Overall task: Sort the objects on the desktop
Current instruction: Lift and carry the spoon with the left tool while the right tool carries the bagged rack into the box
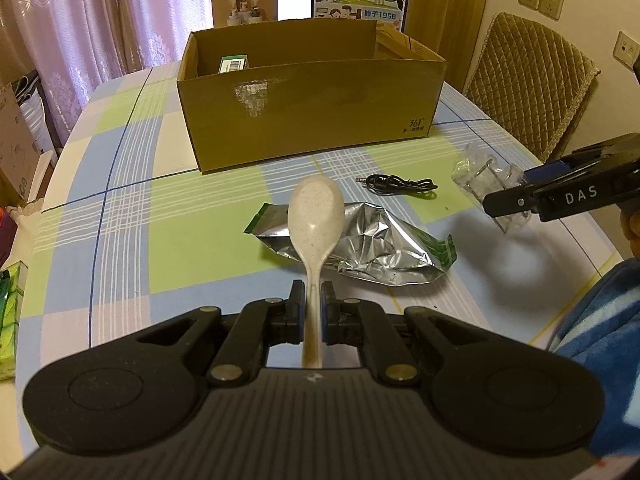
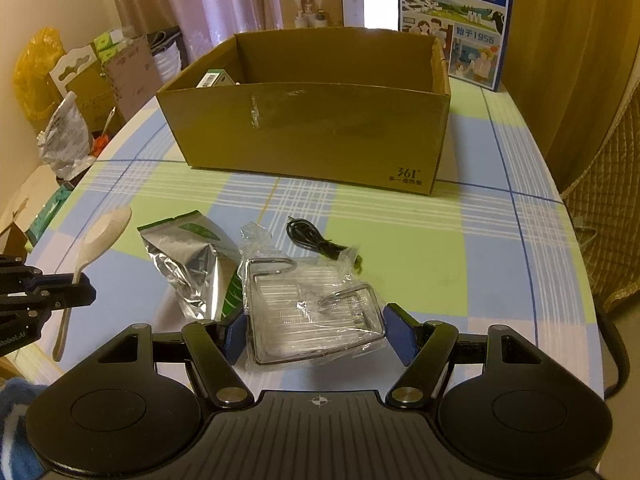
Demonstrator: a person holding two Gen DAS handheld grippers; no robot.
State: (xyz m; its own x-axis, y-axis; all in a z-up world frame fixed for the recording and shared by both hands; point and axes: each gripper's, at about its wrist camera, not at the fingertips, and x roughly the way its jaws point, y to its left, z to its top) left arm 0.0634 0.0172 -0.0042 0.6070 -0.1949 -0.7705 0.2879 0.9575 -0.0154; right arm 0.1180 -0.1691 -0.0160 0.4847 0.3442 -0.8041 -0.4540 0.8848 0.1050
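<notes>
My left gripper is shut on the handle of a speckled cream spoon, whose bowl points toward an open cardboard box. From the right wrist view the spoon hangs above the table's left side in that left gripper. My right gripper grips a clear plastic packet with metal wire parts inside, its pads against both sides. The packet is off the cloth. A crumpled foil bag and a black cable lie on the checked tablecloth. A small green box lies inside the cardboard box.
A blue milk carton and a small white box stand behind the cardboard box. A padded chair is at the table's right. Bags and cartons crowd the floor on the left. A blue sleeve shows at right.
</notes>
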